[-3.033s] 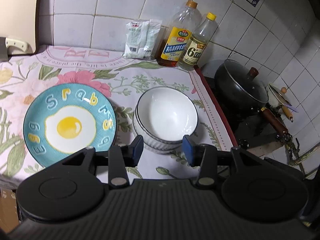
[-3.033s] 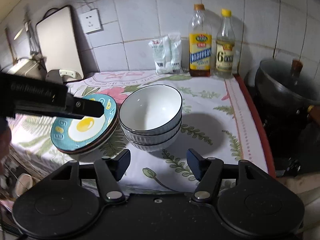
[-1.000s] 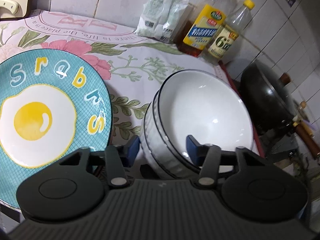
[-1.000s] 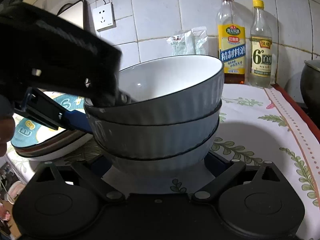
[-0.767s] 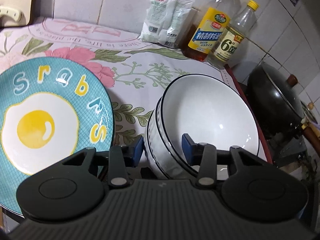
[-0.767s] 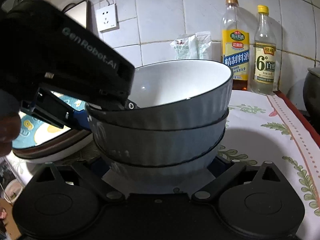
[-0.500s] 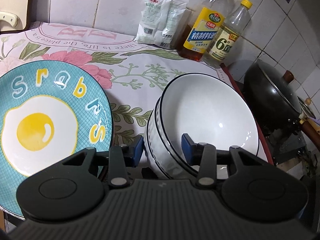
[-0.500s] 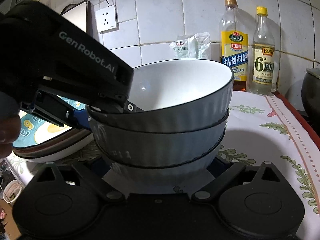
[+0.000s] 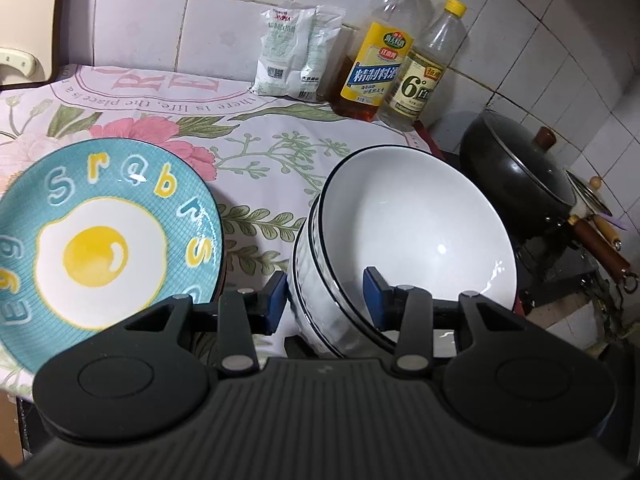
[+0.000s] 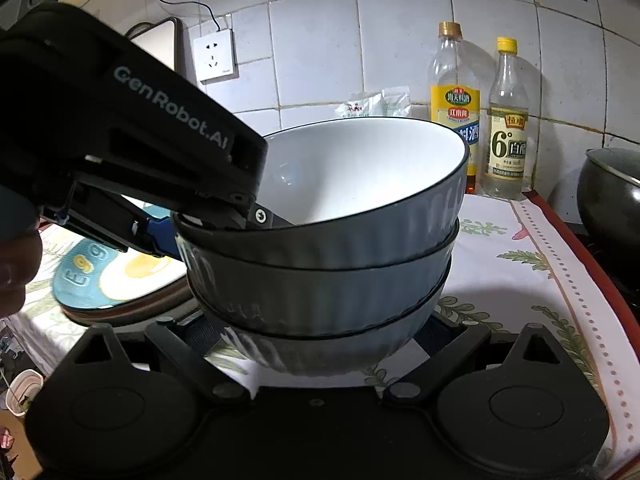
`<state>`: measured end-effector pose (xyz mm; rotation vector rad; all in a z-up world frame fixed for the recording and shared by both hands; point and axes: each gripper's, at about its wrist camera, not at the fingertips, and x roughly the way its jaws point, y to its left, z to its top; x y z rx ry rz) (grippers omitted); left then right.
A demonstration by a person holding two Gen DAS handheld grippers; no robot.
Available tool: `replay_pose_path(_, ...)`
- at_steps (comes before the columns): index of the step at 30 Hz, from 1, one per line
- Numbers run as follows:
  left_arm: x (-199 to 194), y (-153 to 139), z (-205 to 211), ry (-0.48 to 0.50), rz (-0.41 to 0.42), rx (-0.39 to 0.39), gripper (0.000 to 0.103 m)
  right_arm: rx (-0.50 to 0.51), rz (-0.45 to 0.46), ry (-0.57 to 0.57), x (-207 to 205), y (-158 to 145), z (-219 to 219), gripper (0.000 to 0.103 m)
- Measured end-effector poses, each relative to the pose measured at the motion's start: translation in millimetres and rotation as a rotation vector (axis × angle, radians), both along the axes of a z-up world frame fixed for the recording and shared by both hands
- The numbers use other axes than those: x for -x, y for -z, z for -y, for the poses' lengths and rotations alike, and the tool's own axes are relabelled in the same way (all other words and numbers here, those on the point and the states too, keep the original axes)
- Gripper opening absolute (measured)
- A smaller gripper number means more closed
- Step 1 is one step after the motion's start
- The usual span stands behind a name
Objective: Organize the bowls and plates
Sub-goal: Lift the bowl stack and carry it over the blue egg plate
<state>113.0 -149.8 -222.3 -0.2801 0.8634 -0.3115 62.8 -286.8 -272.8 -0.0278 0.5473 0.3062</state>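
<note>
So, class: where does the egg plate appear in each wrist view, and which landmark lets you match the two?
Left wrist: egg plate fills the left side, beside the bowl stack.
Right wrist: egg plate sits low at left, partly behind the left gripper.
Shared landmark: the yellow-capped bottle by the tiled wall.

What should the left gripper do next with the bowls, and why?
Probably close on the top bowl's rim: the left gripper already straddles it, one jaw inside and one outside, not visibly clamped, while the right gripper brackets the stack's base.
</note>
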Motion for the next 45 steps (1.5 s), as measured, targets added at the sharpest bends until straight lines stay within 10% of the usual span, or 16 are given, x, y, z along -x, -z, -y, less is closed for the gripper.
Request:
replay_pose_path(25, 65.5, -70.6, -95.2, -0.233, -0.009, 0.015, 0.039, -0.004, 0.018, -0.242, 29.4, -68.4, -78.6, 0.099)
replay_pose_path(45, 9.9, -20.1, -146.9, -0.264, -0.028, 0.027, 0.040, 0.020, -0.006, -0.291, -20.9, -25.2, -122.9, 0.099)
